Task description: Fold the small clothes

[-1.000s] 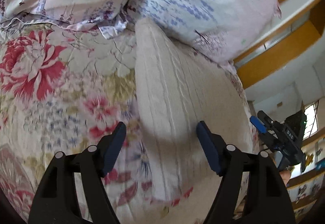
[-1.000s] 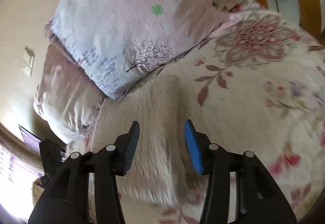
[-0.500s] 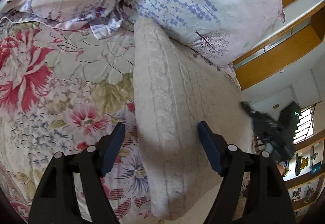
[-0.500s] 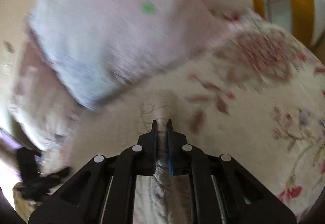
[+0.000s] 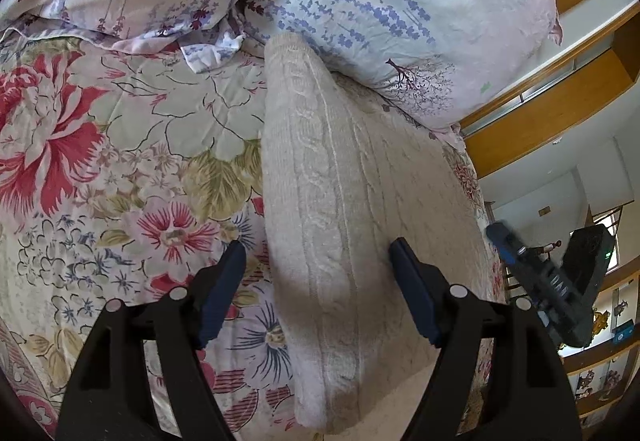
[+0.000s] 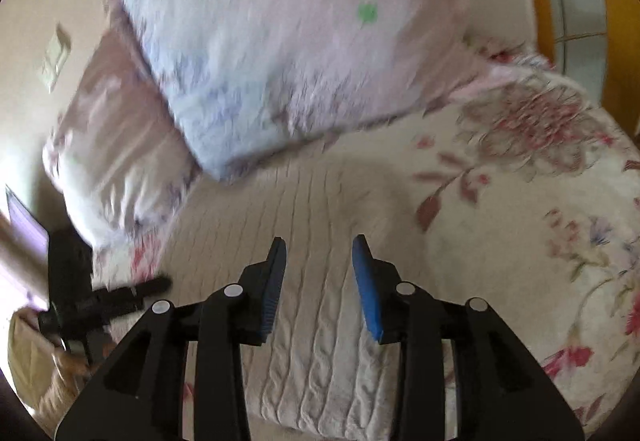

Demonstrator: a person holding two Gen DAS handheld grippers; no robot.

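Observation:
A cream cable-knit sweater lies on the floral bedspread, its left sleeve folded inward along the body. My left gripper is open and empty, its jaws either side of the folded sleeve edge. In the right wrist view the sweater lies flat below my right gripper, which is open and empty just above the knit. The right gripper also shows at the right edge of the left wrist view. The left gripper shows at the left of the right wrist view.
The floral quilt covers the bed. Two pillows lean at the head, touching the sweater's far end. A wooden frame and window lie to the right. A wall switch is on the beige wall.
My right gripper shut on a ridge of the sweater half a second ago and has now opened and let it go. The left gripper stayed open and shifted slightly.

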